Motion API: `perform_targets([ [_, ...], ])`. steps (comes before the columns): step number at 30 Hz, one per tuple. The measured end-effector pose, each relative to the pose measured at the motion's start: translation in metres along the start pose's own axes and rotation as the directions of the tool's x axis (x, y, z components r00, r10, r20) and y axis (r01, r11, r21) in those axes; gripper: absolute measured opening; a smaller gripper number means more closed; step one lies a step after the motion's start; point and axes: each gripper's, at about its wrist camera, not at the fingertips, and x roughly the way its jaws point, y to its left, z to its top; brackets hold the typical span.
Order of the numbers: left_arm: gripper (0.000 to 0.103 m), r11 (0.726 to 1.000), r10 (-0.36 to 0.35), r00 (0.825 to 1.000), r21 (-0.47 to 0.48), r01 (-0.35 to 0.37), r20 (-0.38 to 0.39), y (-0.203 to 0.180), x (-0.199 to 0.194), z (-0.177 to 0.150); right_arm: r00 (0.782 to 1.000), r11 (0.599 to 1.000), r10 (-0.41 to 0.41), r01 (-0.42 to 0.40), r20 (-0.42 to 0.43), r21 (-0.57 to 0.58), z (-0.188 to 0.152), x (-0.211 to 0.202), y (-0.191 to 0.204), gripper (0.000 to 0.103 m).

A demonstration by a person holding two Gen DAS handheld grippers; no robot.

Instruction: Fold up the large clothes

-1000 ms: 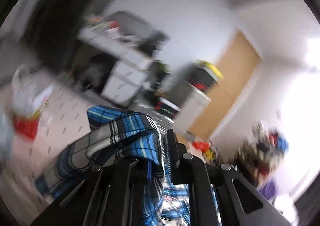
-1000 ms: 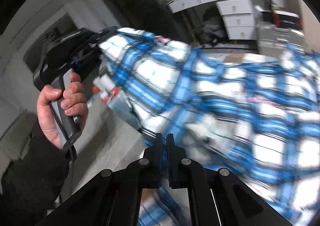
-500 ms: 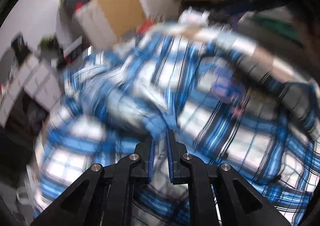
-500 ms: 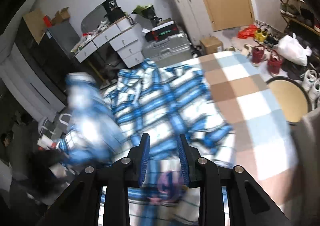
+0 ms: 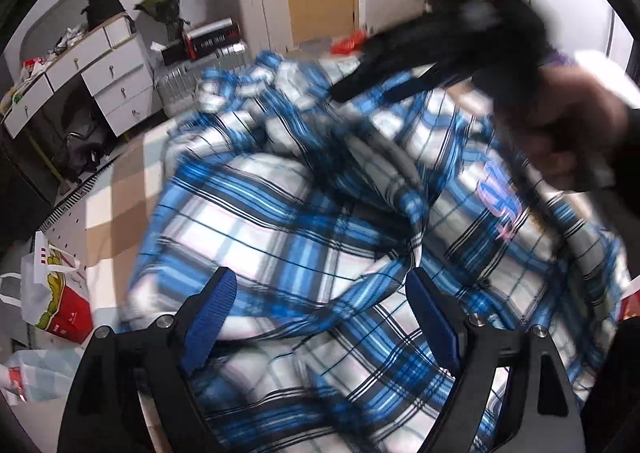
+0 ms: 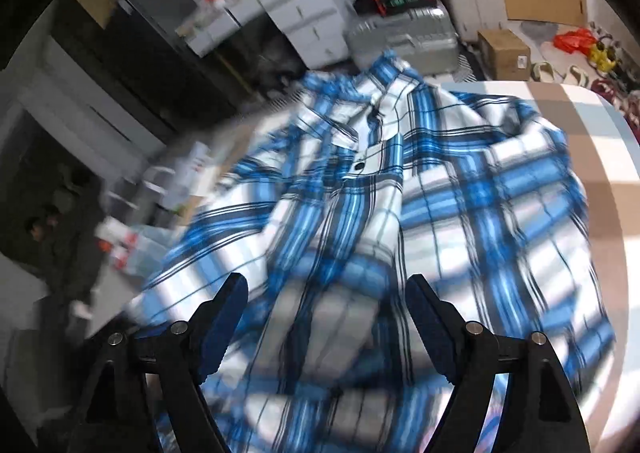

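Left wrist view: both tongs, left tongs (image 5: 320, 317) and right tongs (image 6: 326, 319), just sprung wide, releasing plaid shirt (image 5: 304, 213) onto checked table (image 6: 600, 157), crumpled, unfolded.

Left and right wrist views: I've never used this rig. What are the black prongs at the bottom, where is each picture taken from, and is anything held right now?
There is no robot arm here. A person carries one hand-held gripper in each hand, and a fisheye camera on each looks forward along its two fingers. The black prongs with blue pads are those fingers.

One picture looks along the left hand-held gripper, the other along the right hand-held gripper. The left view also shows the right one as a dark blur with the hand that grips it.

A blue and white plaid shirt lies crumpled on a checked cloth. Both pairs of jaws have just been opening and now stand wide, so nothing is held; the shirt lies loose beneath them.
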Motion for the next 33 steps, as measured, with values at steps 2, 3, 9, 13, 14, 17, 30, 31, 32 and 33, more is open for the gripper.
perform_targets([
  [2, 0.083, 1.000, 0.028, 0.999, -0.011, -0.028, 0.032, 0.005, -0.014, -0.004, 1.000, 1.000, -0.009, 0.009, -0.026, -0.006, 0.015, 0.021, 0.011, 0.082],
  [3, 0.083, 0.999, 0.028, 0.999, -0.022, -0.027, 0.046, 0.009, -0.019, -0.005, 0.999, 1.000, -0.018, 0.017, -0.038, -0.023, 0.023, 0.030, 0.021, 0.082],
  [9, 0.083, 0.990, 0.138, 0.990, -0.018, -0.137, 0.037, 0.025, 0.005, 0.001, 0.971, 0.965, -0.217, 0.198, -0.103, -0.169, 0.043, 0.089, 0.066, 0.059],
  [13, 0.083, 0.993, 0.112, 0.994, -0.029, -0.111, 0.011, 0.031, 0.011, 0.006, 0.963, 0.967, -0.239, 0.225, -0.123, -0.120, 0.041, 0.101, 0.056, 0.001],
  [14, 0.083, 0.995, 0.096, 0.995, -0.029, -0.096, 0.023, 0.032, 0.005, 0.007, 0.972, 0.970, -0.220, 0.210, -0.082, -0.120, 0.043, 0.090, 0.056, 0.001],
  [17, 0.083, 0.994, 0.097, 0.992, -0.055, -0.092, 0.086, 0.033, -0.012, 0.008, 0.992, 0.990, -0.075, 0.087, 0.104, -0.109, 0.052, 0.029, 0.061, 0.001],
  [30, 0.083, 0.962, 0.179, 0.918, -0.259, -0.087, 0.353, 0.066, -0.078, -0.044, 0.748, 0.888, 0.456, -0.346, 0.482, -0.303, 0.090, -0.185, 0.206, 0.001],
  [31, 0.083, 0.963, 0.181, 0.919, -0.253, -0.093, 0.351, 0.066, -0.077, -0.046, 0.744, 0.878, 0.471, -0.348, 0.474, -0.328, 0.089, -0.189, 0.221, 0.001],
  [32, 0.083, 0.966, 0.173, 0.921, -0.243, -0.090, 0.348, 0.064, -0.075, -0.048, 0.745, 0.873, 0.477, -0.339, 0.467, -0.351, 0.089, -0.193, 0.237, 0.001],
  [33, 0.083, 0.971, 0.143, 0.930, -0.228, -0.066, 0.338, 0.061, -0.073, -0.049, 0.745, 0.859, 0.496, -0.344, 0.446, -0.379, 0.087, -0.194, 0.255, 0.001],
])
